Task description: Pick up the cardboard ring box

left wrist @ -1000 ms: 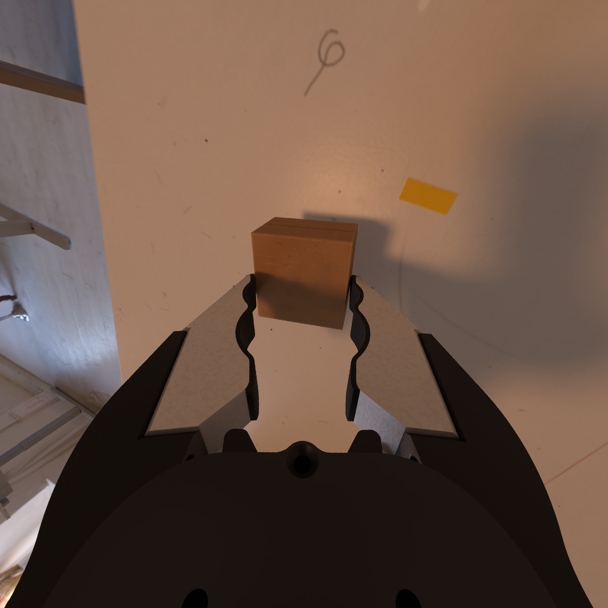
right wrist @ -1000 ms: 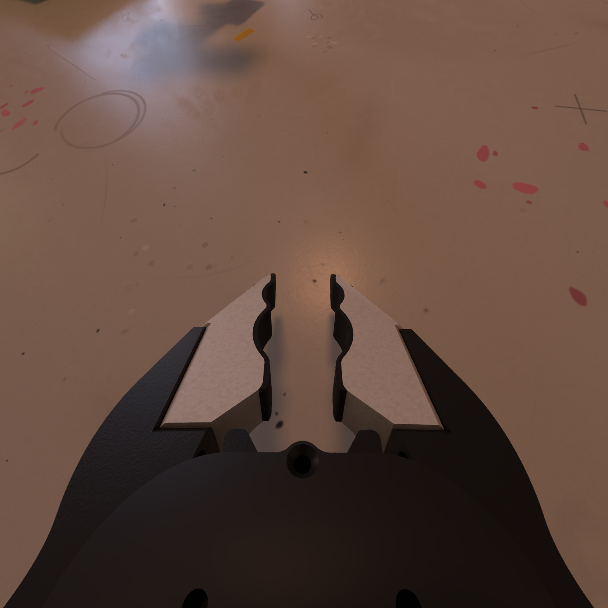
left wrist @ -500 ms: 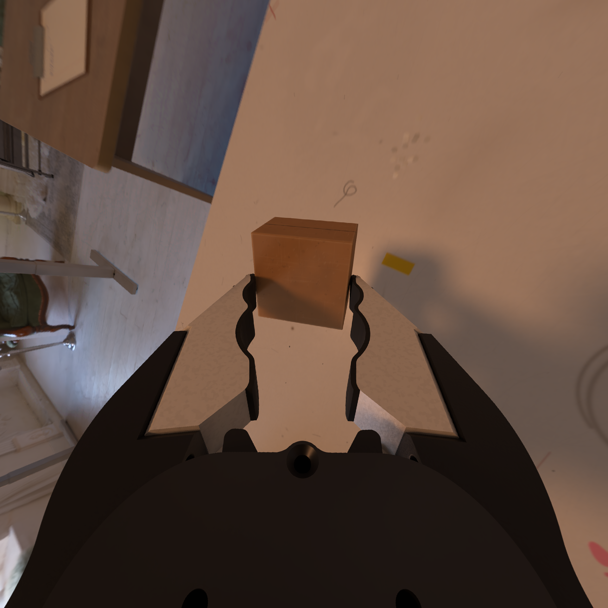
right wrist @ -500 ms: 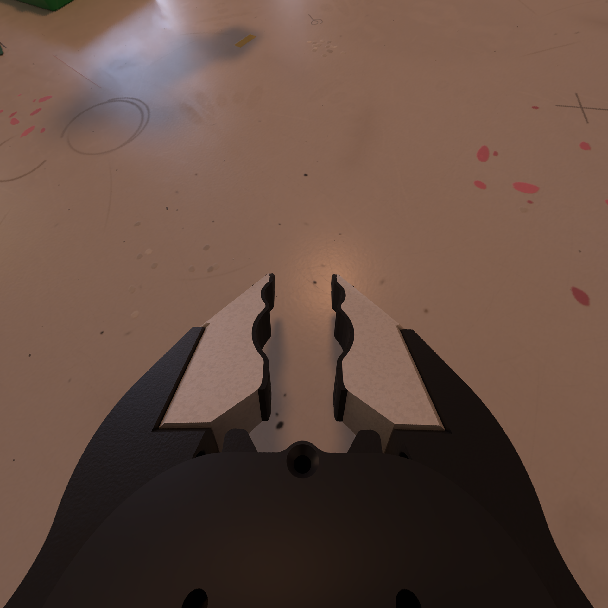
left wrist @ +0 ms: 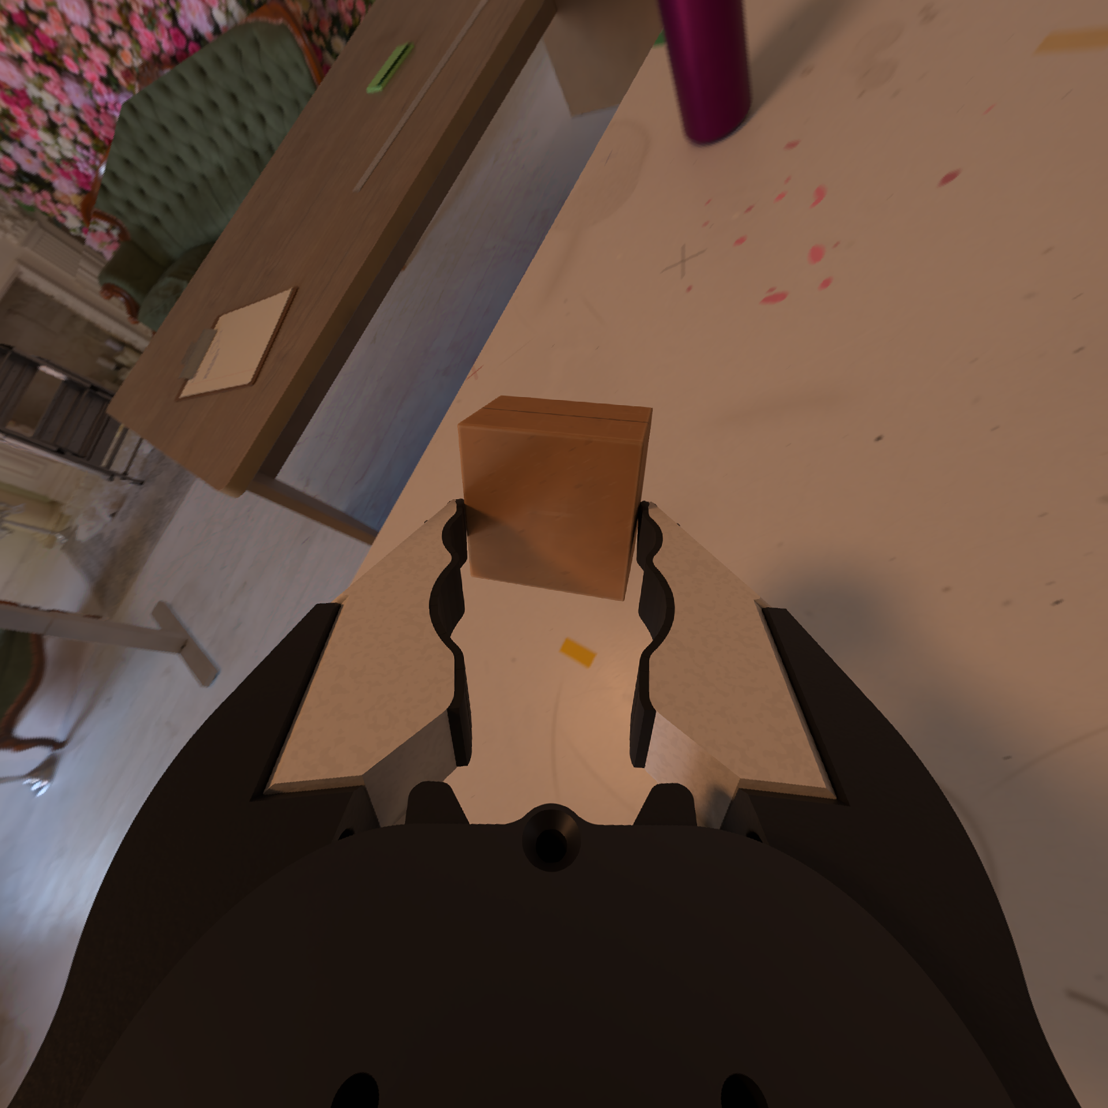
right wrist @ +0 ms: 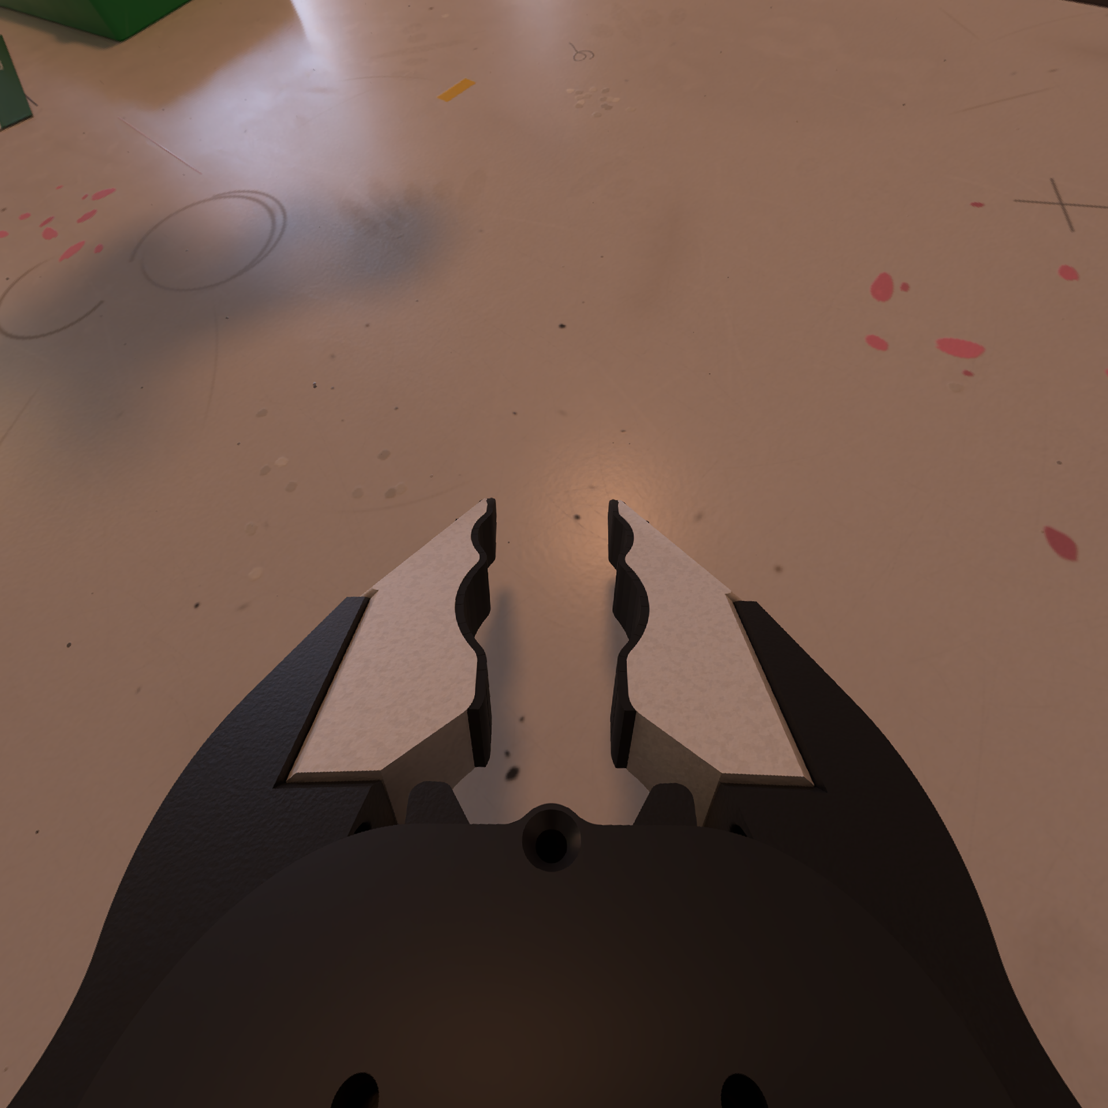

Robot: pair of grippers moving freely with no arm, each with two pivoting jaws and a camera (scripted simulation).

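Observation:
The cardboard ring box (left wrist: 551, 497) is a small brown cube with a thin seam near its top. My left gripper (left wrist: 551, 515) is shut on it, the fingertips (left wrist: 458, 527) pressing its two sides, and holds it well above the beige table (left wrist: 839, 479). My right gripper (right wrist: 551, 509) is empty, its jaws a narrow gap apart, low over the same beige table (right wrist: 599, 300). The box does not show in the right wrist view.
A purple cylinder (left wrist: 707, 66) stands on the table far ahead of the left gripper. A yellow tape patch (left wrist: 577, 652) lies below the box. A wooden desk (left wrist: 336, 240) and a green armchair (left wrist: 198, 132) stand beyond the table's edge. Green objects (right wrist: 132, 15) lie at the right view's far left.
My left gripper has risen and tilted with the box, so the table dropped away and the room came into view. My right gripper has barely moved.

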